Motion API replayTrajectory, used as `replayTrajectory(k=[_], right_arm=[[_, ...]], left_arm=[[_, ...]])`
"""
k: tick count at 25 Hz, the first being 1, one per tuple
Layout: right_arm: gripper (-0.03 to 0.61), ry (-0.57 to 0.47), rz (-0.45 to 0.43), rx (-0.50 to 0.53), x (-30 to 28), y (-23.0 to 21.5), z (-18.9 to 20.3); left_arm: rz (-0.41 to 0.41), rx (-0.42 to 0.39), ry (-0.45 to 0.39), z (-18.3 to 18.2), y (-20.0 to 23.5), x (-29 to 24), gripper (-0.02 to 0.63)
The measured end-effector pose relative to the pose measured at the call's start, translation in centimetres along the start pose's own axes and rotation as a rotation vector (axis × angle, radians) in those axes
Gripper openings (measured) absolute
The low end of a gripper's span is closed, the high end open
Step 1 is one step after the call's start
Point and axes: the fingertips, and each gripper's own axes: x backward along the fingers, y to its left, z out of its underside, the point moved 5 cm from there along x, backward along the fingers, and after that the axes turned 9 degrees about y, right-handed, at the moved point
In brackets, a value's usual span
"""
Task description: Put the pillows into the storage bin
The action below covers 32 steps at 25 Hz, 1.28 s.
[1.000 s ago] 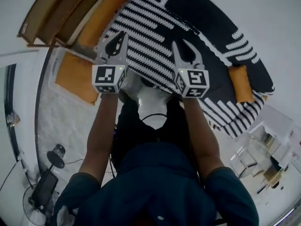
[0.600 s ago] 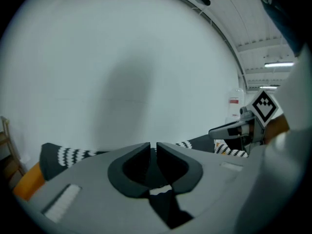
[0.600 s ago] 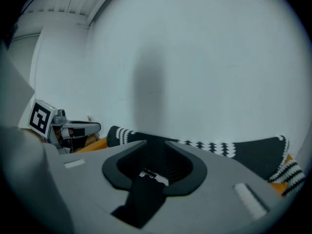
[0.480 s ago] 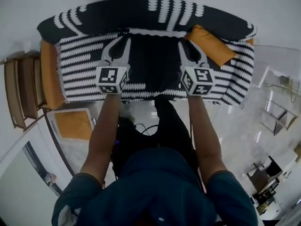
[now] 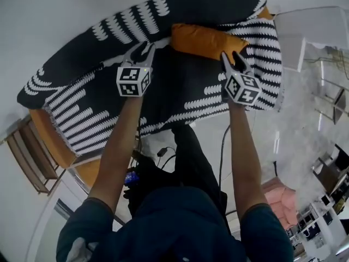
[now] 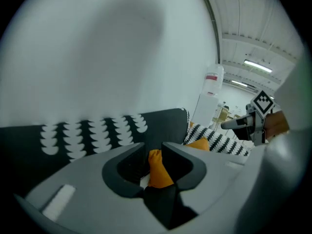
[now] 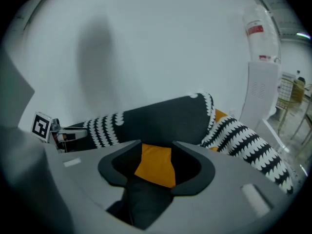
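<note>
Pillow (image 5: 204,40), orange, lies on striped sofa (image 5: 109,108). Left gripper (image 5: 143,50) and right gripper (image 5: 231,57): jaws partly apart, just opening, clamping nothing.

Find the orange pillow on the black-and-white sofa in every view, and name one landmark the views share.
Head view: orange pillow upper centre, lying against the dark backrest.
Left gripper view: low centre, a narrow orange strip.
Right gripper view: low centre, a broad orange patch.
Shared landmark: the dark backrest with white markings, behind the pillow in both gripper views too.
</note>
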Motion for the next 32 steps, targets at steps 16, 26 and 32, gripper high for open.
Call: replayTrajectory(k=[16,26,32], right_arm=[[0.236,0.188,0.112,-0.054,-14.1,-15.5,5.5],[0.072,0.166,0.134,0.063,-10.1,-8.7,5.5],[0.072,0.109,0.033,0.172,-7.5,1.1,3.7]], left_arm=[[0.104,0.013,0.263,6.3,-3.2,-23.6,0.211],[0.023,0.113,0.158,7.5,-2.9,-14.2,0.069],[-0.092,0.156,0.052,8.4,1.3,-3.0,0.066]])
